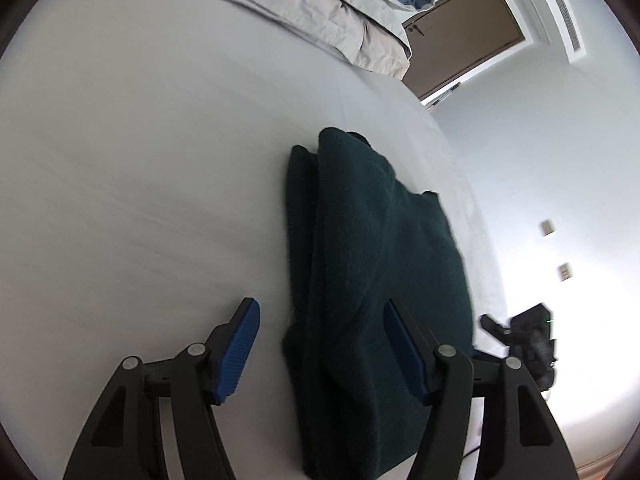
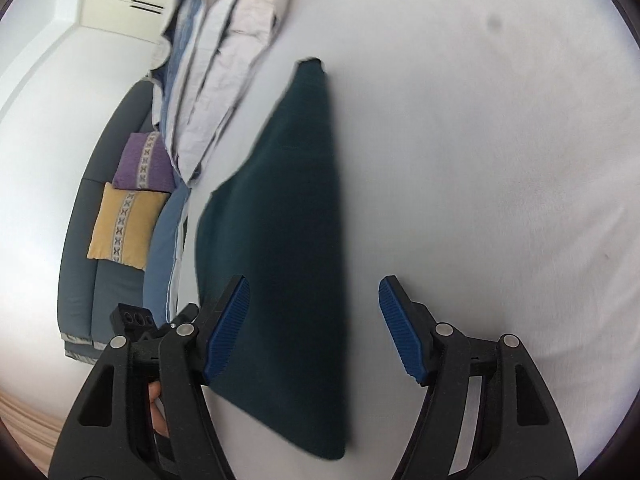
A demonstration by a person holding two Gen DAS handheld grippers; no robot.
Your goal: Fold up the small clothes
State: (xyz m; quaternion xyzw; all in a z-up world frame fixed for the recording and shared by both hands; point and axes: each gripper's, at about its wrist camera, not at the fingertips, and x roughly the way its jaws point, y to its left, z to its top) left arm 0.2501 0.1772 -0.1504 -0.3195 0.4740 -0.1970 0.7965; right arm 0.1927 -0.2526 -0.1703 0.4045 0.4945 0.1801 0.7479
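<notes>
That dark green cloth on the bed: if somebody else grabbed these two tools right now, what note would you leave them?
Left tool: open, holding nothing, poised over the near end of the dark green cloth.
Right tool: open, empty, with the cloth's near end showing between its fingers.
Cloth: lies on the white bed sheet, already folded into a long narrow strip, layered edges visible along one side. A stack of folded bedding sits at the far end of the bed.
Done: the lengthwise folds, by the look of it.
Left: probably fold the strip across its length into a compact bundle, then tidy it.
</notes>
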